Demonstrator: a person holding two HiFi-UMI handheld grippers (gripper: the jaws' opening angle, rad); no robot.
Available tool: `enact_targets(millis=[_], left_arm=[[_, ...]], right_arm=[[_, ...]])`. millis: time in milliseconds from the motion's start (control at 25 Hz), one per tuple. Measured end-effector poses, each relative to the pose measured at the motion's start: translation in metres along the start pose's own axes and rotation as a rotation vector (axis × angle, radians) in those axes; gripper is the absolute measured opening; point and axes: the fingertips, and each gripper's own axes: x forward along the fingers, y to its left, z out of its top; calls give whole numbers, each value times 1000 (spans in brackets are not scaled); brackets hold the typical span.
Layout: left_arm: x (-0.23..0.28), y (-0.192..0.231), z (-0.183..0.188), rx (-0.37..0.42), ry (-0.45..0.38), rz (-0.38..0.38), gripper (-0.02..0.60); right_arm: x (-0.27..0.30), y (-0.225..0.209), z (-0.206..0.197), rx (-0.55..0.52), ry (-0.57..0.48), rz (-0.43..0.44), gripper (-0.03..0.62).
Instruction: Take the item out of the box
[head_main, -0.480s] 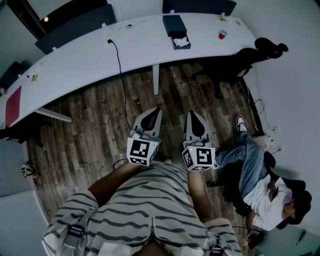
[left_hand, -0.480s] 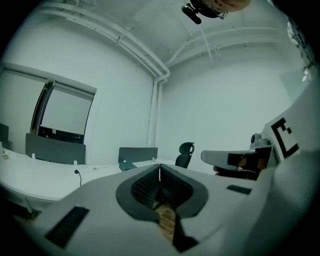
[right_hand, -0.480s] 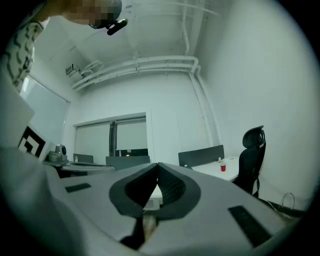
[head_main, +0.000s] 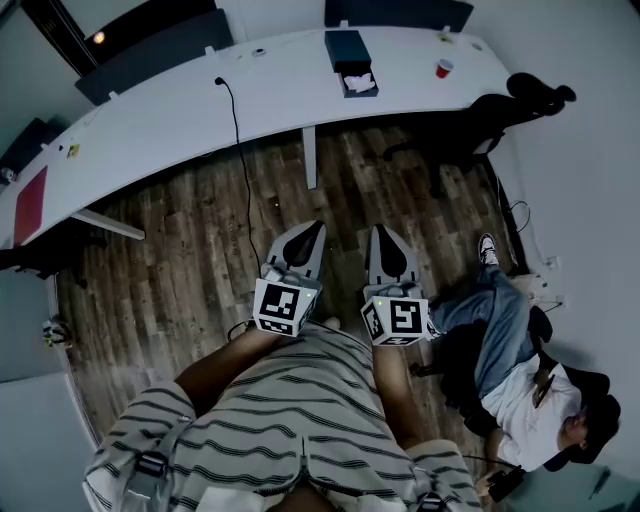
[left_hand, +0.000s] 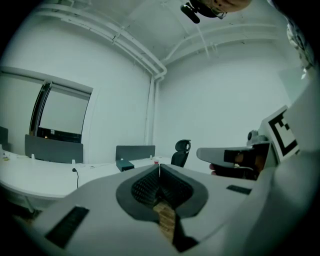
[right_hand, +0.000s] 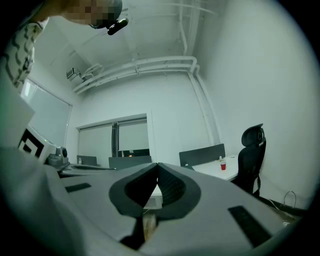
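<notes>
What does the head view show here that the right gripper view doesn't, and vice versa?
Only the head view: the dark box on the white desk, a white item showing in it, and a seated person. Only the right gripper view: ceiling pipes, a window, and a close look at the right gripper, jaws shut on nothing. Both: the white desk, red cup and black chair.

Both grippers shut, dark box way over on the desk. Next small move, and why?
Probably a step forward toward the long white curved desk, bringing both grippers nearer the dark blue rectangular box. The left gripper and right gripper hang shut and empty over the wood-plank floor, far from the box, where a white crumpled item shows at its near end.
</notes>
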Motion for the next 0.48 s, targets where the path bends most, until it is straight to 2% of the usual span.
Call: enact_targets(millis=[320, 480], left_arm=[[-12, -33, -22, 15, 52, 9, 26], [-9, -41, -25, 15, 49, -10, 25]], right_arm=[[-27, -9, -10, 1, 10, 22, 18], [-28, -15, -15, 0, 26, 11, 18]])
